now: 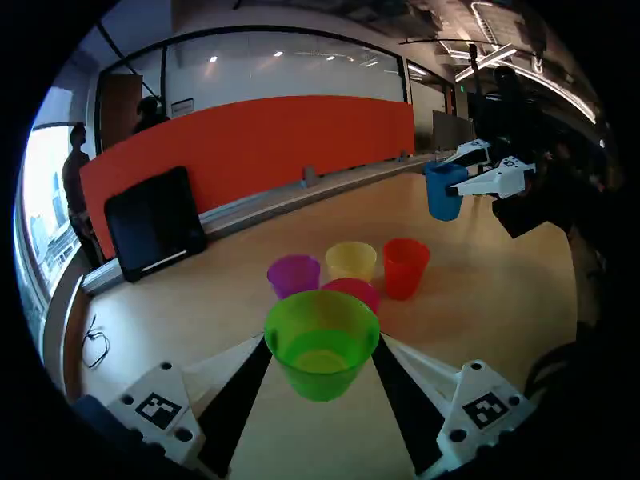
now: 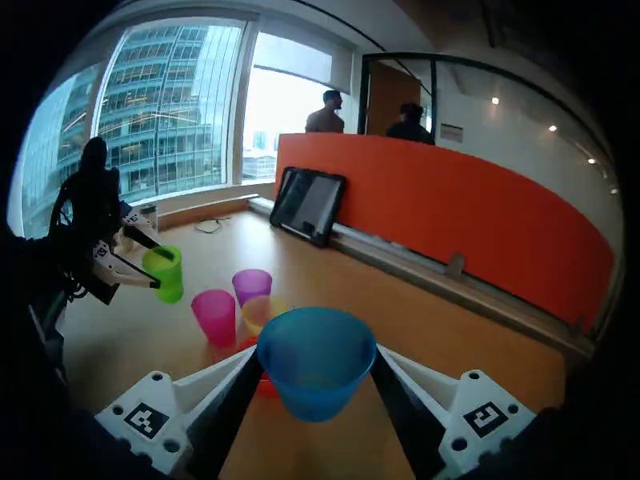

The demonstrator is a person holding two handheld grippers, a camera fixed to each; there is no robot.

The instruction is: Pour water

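Note:
My left gripper [image 1: 322, 356] is shut on a green cup [image 1: 322, 342], held upright above the wooden table [image 1: 496, 288]. The same green cup [image 2: 165, 274] and left gripper [image 2: 148, 272] appear at the left of the right gripper view. My right gripper [image 2: 316, 372] is shut on a blue cup [image 2: 316, 360], also upright. That blue cup [image 1: 443, 190] hangs in the right gripper [image 1: 460, 186] at the upper right of the left gripper view. On the table stand a purple cup [image 1: 294, 275], a yellow cup [image 1: 350, 261], a red cup [image 1: 405, 267] and a pink cup [image 1: 356, 291].
An orange partition [image 1: 248, 148] runs along the table's far side, with a dark tablet [image 1: 154, 222] leaning against it. Two people [image 2: 324, 114] stand behind the partition near large windows [image 2: 160, 112]. A cable [image 1: 94, 350] lies at the table's left edge.

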